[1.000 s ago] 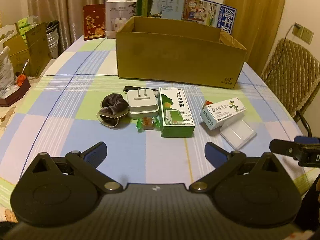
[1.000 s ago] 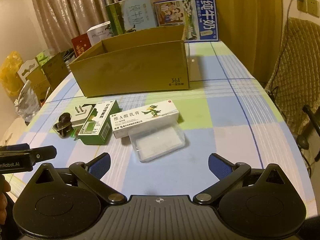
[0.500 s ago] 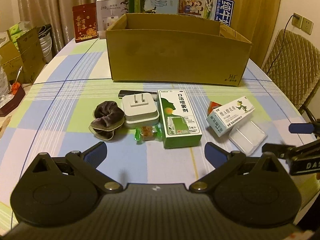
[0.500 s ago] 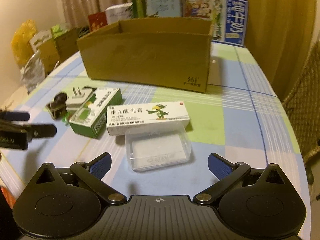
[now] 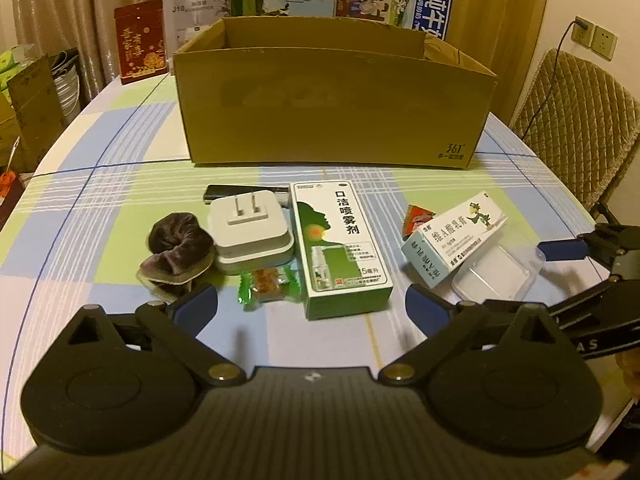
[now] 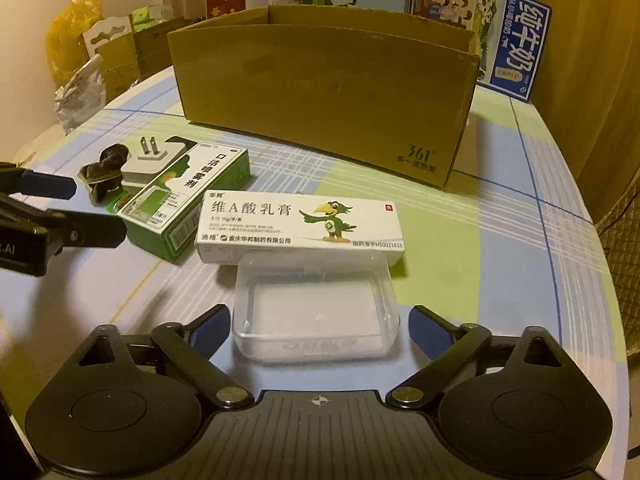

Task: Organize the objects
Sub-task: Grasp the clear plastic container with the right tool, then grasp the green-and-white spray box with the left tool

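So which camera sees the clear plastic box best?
The right wrist view. The clear box sits whole and near, between the right gripper's closing fingers, not yet pinched. In the left wrist view the clear box is off to the side, partly hidden behind the left gripper's finger and the white carton.

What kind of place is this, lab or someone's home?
Most likely a home dining room: a table under a checked tablecloth, a quilted chair beside it, curtains behind, and household clutter such as a cardboard box and milk cartons.
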Available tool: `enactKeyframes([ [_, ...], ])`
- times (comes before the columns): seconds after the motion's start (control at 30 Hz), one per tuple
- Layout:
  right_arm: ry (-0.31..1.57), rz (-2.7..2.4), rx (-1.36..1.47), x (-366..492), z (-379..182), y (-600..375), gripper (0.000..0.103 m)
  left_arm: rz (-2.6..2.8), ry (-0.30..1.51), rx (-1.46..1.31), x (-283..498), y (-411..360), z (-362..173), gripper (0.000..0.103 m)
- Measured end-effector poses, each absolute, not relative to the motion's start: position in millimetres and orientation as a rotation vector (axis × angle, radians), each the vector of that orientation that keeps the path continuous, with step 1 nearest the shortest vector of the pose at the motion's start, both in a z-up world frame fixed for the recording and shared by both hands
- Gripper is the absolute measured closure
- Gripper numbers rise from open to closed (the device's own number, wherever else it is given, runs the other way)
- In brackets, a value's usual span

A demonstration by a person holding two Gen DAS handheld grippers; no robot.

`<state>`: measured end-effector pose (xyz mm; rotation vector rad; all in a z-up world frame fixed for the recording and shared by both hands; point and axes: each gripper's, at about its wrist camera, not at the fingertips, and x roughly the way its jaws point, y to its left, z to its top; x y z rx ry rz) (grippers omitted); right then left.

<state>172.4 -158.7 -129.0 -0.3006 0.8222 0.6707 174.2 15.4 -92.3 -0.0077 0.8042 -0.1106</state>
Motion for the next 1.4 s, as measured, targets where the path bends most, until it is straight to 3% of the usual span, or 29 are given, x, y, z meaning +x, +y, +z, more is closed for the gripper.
enactKeyframes([
  [0.07, 0.839, 0.670, -0.292, 176.1, -131.0, -158.0, 0.019, -0.119, 0.803, -0.001, 177.2, 14.0, -93.3, 0.006],
  [0.3, 0.873, 0.635, -0.196, 181.3, -128.7, -165.9, 0.020, -0.134, 0.800, 0.013, 188.4, 5.7, -99.3, 0.013],
  [0.53, 0.884, 0.569, -0.151, 184.9, -127.2, -177.4, 0.020, -0.160, 0.801, 0.070, 202.3, -11.4, -111.9, 0.030],
  [0.63, 0.881, 0.568, -0.156, 183.1, -126.6, -177.4, 0.020, -0.150, 0.800, 0.107, 206.4, -17.4, -117.5, 0.047],
  [0.77, 0.888, 0.565, -0.134, 180.0, -124.8, -179.1, 0.020, -0.146, 0.804, 0.108, 198.8, -20.2, -116.4, 0.051],
  [1.1, 0.917, 0.534, -0.116, 141.6, -117.4, -186.3, 0.020, -0.180, 0.852, 0.103, 142.7, -23.3, -106.8, 0.052],
  [1.17, 0.934, 0.532, -0.125, 138.8, -120.4, -184.5, 0.020, -0.179, 0.845, 0.108, 143.1, -23.2, -106.1, 0.041],
  [1.4, 0.922, 0.520, -0.160, 142.0, -127.0, -181.1, 0.016, -0.183, 0.833, 0.116, 152.3, -20.6, -106.2, 0.041],
])
